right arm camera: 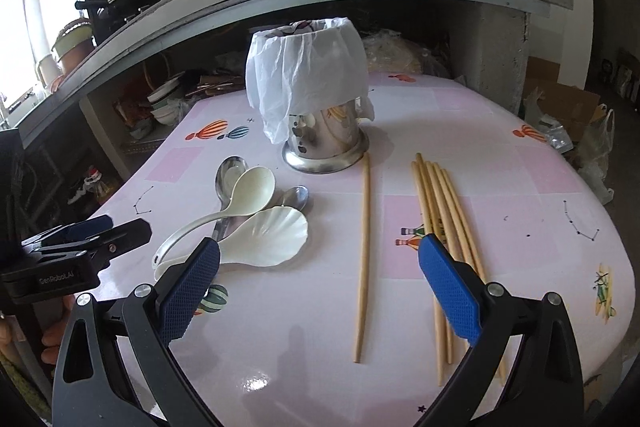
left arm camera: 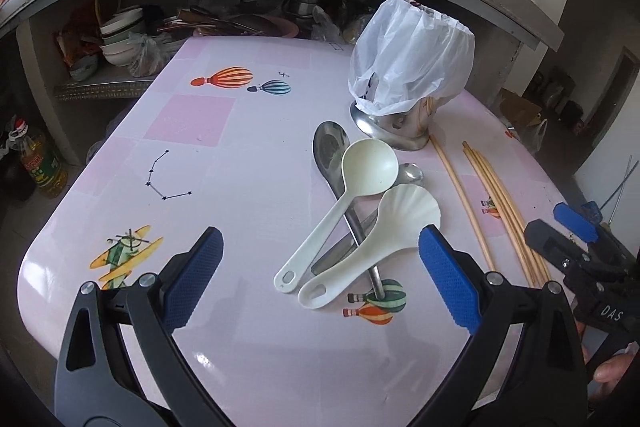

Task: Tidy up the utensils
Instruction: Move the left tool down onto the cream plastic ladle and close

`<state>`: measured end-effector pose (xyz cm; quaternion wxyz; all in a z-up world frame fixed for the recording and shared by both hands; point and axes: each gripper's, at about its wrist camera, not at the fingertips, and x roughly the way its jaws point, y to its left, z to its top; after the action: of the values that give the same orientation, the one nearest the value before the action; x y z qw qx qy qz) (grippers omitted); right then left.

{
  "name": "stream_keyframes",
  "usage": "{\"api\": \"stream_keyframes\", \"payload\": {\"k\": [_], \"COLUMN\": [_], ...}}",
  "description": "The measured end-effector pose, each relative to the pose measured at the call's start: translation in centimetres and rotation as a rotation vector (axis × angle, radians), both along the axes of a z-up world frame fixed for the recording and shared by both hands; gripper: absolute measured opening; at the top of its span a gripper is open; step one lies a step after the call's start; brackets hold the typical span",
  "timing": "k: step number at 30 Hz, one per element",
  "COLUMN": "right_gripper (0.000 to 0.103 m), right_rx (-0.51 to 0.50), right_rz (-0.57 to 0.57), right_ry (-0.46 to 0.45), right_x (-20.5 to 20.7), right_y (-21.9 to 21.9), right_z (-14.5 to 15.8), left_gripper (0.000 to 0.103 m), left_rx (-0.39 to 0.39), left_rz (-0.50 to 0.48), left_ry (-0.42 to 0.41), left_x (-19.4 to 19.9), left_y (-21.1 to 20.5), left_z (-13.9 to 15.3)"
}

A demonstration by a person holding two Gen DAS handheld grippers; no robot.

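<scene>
A steel utensil holder (right arm camera: pixel 326 143), its top draped in a white plastic bag (right arm camera: pixel 308 75), stands upright. Just left of its base lies a crossed pile: a round cream ladle (right arm camera: pixel 250 193) over a large steel spoon (left arm camera: pixel 330 147), a shell-shaped cream spoon (right arm camera: pixel 268 235) and a small steel spoon (right arm camera: pixel 296 195). One chopstick (right arm camera: pixel 364 259) touches the holder's base; a bundle of chopsticks (right arm camera: pixel 440 223) lies further right.
</scene>
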<state>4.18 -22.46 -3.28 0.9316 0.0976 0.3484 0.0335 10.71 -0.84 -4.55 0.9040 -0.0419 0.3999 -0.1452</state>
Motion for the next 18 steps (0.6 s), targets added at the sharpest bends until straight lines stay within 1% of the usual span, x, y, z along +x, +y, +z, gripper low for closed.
{"api": "stream_keyframes", "payload": {"k": [2,5,9,12,14,15,16,18], "right_gripper": [0.097,0.097,0.097,0.097,0.097,0.097,0.096,0.094], "right_rx": [0.046,0.068,0.104,0.111,0.118,0.123,0.129,0.140], "right_rz": [0.034,0.067,0.120,0.150,0.169,0.175,0.182,0.192], "right_ry": [0.019,0.056,0.091,0.097,0.100,0.105,0.110,0.125], "right_x": [0.8,2.1,3.4,3.8,4.2,4.2,4.4,4.7], "right_y": [0.1,0.6,1.4,1.8,1.9,1.8,1.8,1.7], "right_z": [-0.4,-1.3,-2.5,-3.0,-3.3,-3.4,-3.6,-4.0], "left_gripper": [0.095,0.095,0.095,0.094,0.094,0.090,0.080,0.075], "left_rx": [-0.008,0.023,0.067,0.089,0.115,0.129,0.141,0.162], "left_rz": [-0.010,-0.065,-0.187,-0.259,-0.285,-0.304,-0.323,-0.353], "left_ry": [-0.016,-0.052,-0.030,0.009,0.019,0.026,0.038,0.066], "left_x": [1.0,2.9,6.1,7.8,8.5,8.9,9.3,10.0], "left_y": [-0.3,-1.3,-3.3,-4.6,-5.3,-5.8,-6.2,-6.9], "left_z": [0.1,0.7,0.6,0.0,-0.5,-0.8,-1.1,-1.8]}}
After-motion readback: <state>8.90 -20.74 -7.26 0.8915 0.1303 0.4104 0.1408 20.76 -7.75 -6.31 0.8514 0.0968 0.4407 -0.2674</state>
